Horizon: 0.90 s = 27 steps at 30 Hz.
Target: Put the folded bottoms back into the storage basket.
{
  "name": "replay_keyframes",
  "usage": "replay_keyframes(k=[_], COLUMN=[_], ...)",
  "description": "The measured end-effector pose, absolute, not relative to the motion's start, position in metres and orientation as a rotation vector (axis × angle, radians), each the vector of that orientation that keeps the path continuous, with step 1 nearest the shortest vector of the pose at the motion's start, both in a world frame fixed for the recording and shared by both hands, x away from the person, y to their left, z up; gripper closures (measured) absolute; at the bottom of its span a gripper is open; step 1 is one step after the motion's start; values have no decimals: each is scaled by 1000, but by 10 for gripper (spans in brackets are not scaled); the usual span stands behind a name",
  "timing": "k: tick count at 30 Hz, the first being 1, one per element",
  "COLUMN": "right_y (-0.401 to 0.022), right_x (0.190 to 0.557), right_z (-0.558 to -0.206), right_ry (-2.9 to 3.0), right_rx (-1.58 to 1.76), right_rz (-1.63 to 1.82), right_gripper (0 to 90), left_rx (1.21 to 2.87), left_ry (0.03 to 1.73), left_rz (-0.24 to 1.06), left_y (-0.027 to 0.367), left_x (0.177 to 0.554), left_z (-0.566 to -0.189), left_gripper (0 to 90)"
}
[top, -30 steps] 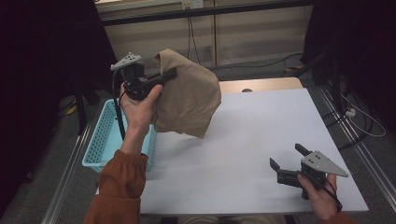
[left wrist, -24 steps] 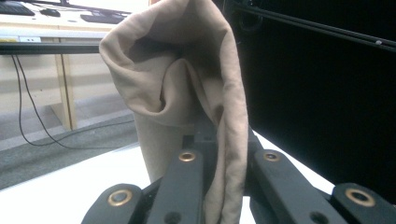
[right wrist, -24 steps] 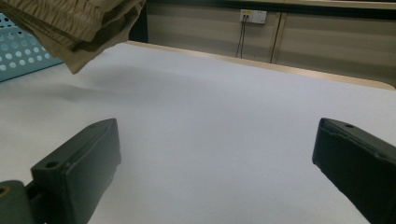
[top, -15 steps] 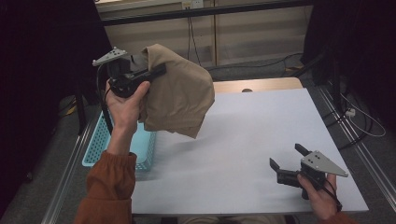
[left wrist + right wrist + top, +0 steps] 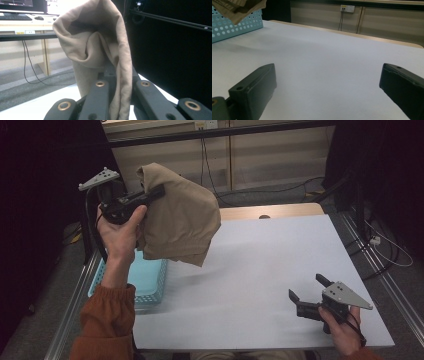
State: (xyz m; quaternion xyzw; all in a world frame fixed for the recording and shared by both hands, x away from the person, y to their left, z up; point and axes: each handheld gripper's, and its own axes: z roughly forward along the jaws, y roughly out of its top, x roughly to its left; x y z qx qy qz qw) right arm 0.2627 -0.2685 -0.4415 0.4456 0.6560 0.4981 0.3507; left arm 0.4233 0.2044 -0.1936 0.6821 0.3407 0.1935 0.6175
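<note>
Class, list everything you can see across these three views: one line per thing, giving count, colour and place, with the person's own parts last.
Cloth: one, tan, hanging above the table's left edge.
Basket: one, light blue, perforated, left of the table.
Table: one, white top.
Cables: several, black, on the floor behind.
Left gripper: one, black, raised, shut on the cloth.
Right gripper: one, black, low at the near right, jaws open.
Sleeve: one, orange, left forearm.

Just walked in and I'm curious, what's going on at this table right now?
A person is working with a gripper in each hand. The left gripper is shut on a tan cloth and holds it up in the air, above the table's left edge near a blue basket. The right gripper rests open, with nothing between its jaws, low over the white table.
</note>
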Motion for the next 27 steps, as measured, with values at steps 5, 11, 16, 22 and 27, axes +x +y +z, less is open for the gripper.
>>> replay_keyframes(k=[5,11,16,22,27], right_y=[-269,-268,-268,-268,-268], right_x=[262,263,263,263,263], right_z=[-441,-442,-442,-442,-442], right_ry=[1698,1699,1701,1698,1698], right_rx=[1150,1158,1156,1158,1151], right_rz=[1289,1287,1287,1283,1286], right_gripper=[12,12,12,11,11], left_rx=[1561,1581,1572,1554,1544], left_ry=[810,813,833,855,870], left_rz=[456,484,493,492,504], left_y=[215,224,235,250,263], left_x=[421,418,416,410,403], left_z=[-189,-187,-185,-184,-184], left_gripper=[854,854,854,854,854])
